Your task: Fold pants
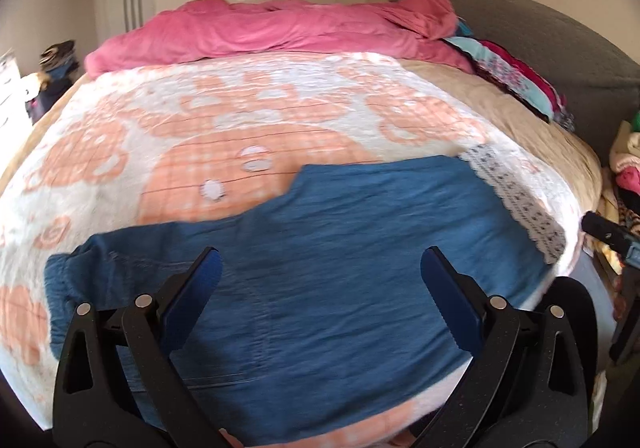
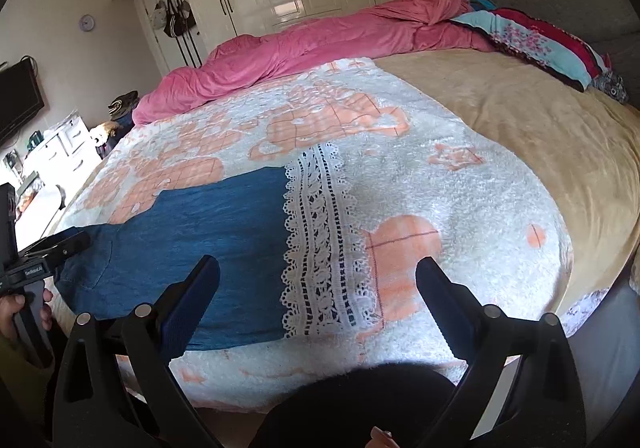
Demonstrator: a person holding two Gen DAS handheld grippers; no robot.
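Observation:
Blue denim pants (image 1: 320, 248) with a white lace hem (image 1: 516, 200) lie flat across the near part of the bed, waist to the left, hem to the right. My left gripper (image 1: 320, 260) hovers open over the middle of the pants, nothing between its fingers. In the right wrist view the same pants (image 2: 200, 240) and lace hem (image 2: 320, 240) lie ahead. My right gripper (image 2: 318, 268) stands open above the hem end, holding nothing. The left gripper's body (image 2: 48, 248) shows at the left edge, with a hand (image 2: 16, 312) on its handle.
The pants rest on a white and orange fleece blanket (image 1: 240, 128) over a tan sheet (image 2: 520, 120). A pink duvet (image 1: 260, 28) is bunched at the far side, colourful pillows (image 2: 540, 44) by the grey headboard (image 1: 540, 40). Clothes are piled beside the bed at the right (image 1: 628, 168).

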